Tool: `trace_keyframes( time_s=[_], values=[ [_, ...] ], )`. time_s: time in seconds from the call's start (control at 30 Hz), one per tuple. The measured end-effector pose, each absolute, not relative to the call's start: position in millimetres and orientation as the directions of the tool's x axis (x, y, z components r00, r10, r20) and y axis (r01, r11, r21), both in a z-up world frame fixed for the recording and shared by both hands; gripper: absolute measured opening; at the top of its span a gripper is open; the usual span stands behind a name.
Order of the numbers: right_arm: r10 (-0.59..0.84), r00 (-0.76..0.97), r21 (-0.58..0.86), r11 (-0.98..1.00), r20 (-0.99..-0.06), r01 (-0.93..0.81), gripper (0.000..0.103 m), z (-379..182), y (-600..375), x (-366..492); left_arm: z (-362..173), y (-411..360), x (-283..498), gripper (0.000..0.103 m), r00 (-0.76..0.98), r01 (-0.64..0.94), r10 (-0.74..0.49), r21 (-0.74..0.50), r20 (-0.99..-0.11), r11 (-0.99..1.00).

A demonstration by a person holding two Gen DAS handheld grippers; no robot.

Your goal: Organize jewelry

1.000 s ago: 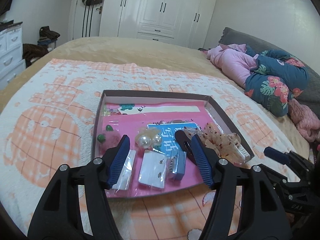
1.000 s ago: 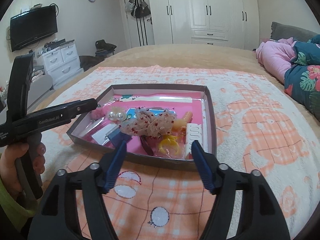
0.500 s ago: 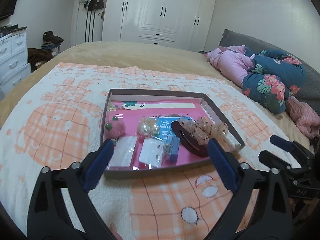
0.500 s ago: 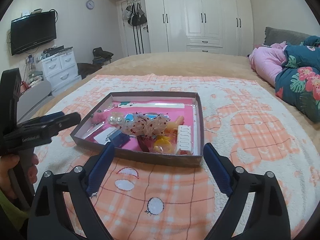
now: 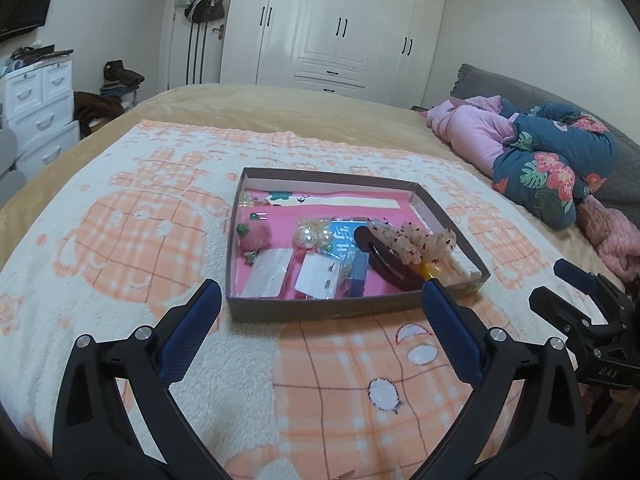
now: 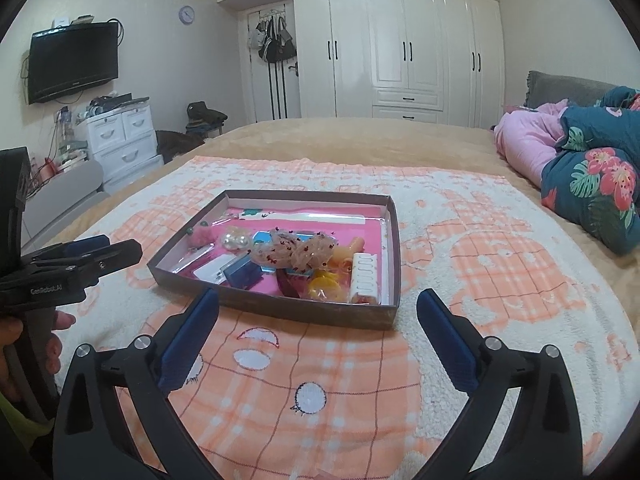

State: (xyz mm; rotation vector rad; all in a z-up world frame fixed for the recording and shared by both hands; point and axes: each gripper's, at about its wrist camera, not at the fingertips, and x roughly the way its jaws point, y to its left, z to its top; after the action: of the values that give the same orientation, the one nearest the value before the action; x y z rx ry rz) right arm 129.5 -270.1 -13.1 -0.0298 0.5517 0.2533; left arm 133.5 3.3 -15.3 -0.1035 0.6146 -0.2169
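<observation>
A shallow brown box tray with a pink floor lies on the peach blanket. It holds a pink pompom, pearl pieces, a spotted scrunchie, a dark hair clip, a blue box and white earring cards. In the right wrist view the tray also shows a white comb clip and yellow pieces. My left gripper hovers just short of the tray's near wall, jaws opening wide, nothing between them. My right gripper does the same at the near right corner.
The patterned blanket covers a wide bed. Pink and floral bedding is heaped at the right. White drawers and a wall television stand at the left, wardrobes at the back. A hand holds the left gripper's handle.
Both grippers have pulled back from over the tray to just before its near wall, and their jaws have spread from half open to wide. The items in the tray have not moved.
</observation>
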Motion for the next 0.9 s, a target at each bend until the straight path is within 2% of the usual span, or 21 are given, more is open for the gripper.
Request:
trace_keyframes(
  time_s=[0.47,0.9],
  values=[
    [0.237,0.832,0.069,0.97,-0.501,-0.235,0.096,-15.1,-275.9,116.9,-14.5,0.9,108.7,0.092,0.818,0.184,-0.233,-0.144,-0.526,0.972],
    [0.239,0.878,0.071,0.971,-0.416,-0.23,0.096,-12.5,-280.4,93.9,-10.1,-3.3,86.9,0.092,0.865,0.182,-0.215,-0.115,-0.453,0.977]
  ],
)
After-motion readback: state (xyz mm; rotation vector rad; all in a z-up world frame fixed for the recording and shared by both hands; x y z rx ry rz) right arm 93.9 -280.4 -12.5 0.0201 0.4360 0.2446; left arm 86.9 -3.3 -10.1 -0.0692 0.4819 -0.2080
